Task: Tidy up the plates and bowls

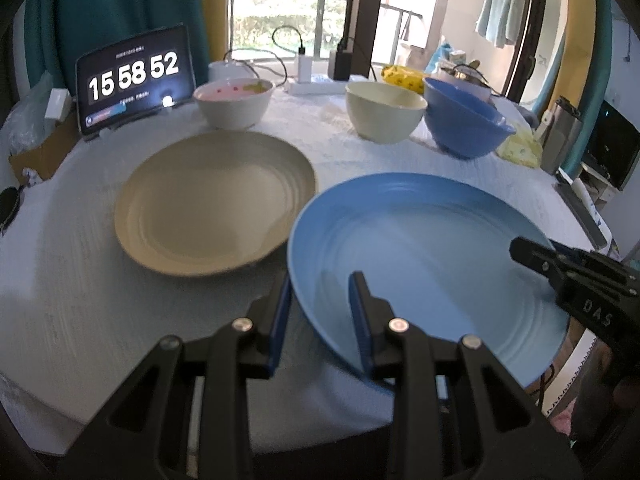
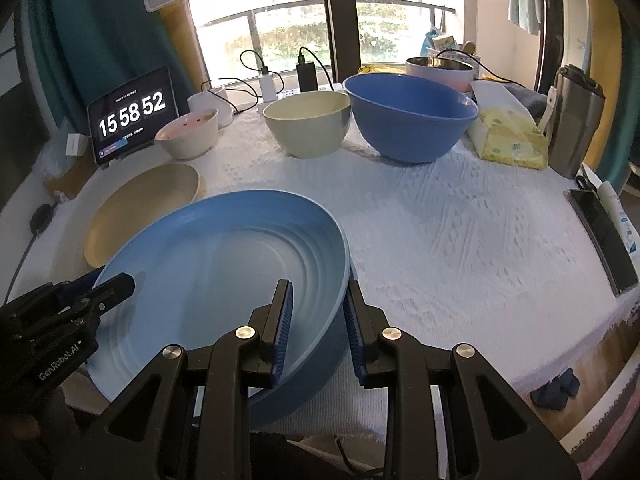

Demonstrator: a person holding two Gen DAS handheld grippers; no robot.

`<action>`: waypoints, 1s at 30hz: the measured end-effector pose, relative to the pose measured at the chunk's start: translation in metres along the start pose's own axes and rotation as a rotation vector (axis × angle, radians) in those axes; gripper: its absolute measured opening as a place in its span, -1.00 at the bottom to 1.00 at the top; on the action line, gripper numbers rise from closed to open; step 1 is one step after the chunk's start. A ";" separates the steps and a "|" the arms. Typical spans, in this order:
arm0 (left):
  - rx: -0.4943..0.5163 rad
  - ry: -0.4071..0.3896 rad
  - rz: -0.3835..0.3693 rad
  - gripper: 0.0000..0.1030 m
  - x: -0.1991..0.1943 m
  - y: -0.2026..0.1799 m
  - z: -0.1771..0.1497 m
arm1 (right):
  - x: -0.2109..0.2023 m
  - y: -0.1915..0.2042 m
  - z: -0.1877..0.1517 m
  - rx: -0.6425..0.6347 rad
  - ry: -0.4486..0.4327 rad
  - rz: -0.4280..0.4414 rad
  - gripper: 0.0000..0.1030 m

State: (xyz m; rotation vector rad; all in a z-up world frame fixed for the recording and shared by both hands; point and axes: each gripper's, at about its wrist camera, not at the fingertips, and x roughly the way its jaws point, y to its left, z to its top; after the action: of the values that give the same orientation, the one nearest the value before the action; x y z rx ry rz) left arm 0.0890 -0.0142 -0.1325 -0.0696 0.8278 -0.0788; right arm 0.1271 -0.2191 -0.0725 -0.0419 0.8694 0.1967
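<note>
Two grippers: the blue plate [image 2: 224, 264] is pinched at opposite rims, left gripper [image 1: 320, 320] and right gripper [image 2: 316, 328] each clamped on an edge.
Plate spot: held tilted over the near table edge, just beside the beige plate [image 1: 212, 204].
Handling: probably stiff, light, kinda slick; best kept gripped at the rim.
Bowls: pink-lined bowl [image 1: 234, 102], cream bowl [image 2: 306, 122] and blue bowl [image 2: 412, 114] are lined up at the back.
Surface: white textured tablecloth [image 2: 460, 232], grippy enough.
Room: a clock tablet [image 1: 134, 76] is propped by the window.
</note>
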 end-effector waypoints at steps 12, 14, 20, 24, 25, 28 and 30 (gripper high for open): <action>0.012 0.073 0.004 -0.38 0.015 -0.006 -0.007 | 0.011 -0.004 -0.012 0.012 0.031 -0.025 -0.45; 0.012 0.088 0.008 -0.38 0.019 -0.006 -0.007 | 0.013 -0.005 -0.011 0.013 0.034 -0.032 -0.45; 0.003 0.107 0.021 -0.37 0.026 -0.003 -0.006 | 0.021 -0.012 -0.010 0.018 0.049 -0.056 -0.42; 0.007 0.105 0.007 -0.36 0.027 -0.003 -0.006 | 0.029 -0.018 -0.013 0.024 0.059 -0.039 -0.35; 0.009 0.107 0.001 -0.36 0.028 -0.003 -0.006 | 0.030 -0.018 -0.013 0.018 0.057 -0.037 -0.35; 0.019 0.104 0.002 -0.36 0.030 -0.006 -0.005 | 0.032 -0.011 -0.013 -0.011 0.058 -0.016 -0.44; 0.021 0.099 -0.001 -0.36 0.031 -0.006 -0.004 | 0.033 -0.009 -0.012 -0.017 0.052 -0.024 -0.43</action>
State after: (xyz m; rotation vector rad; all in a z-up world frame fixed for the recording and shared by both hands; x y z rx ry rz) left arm 0.1071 -0.0229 -0.1571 -0.0469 0.9259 -0.0919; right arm 0.1403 -0.2242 -0.1056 -0.0737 0.9187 0.1813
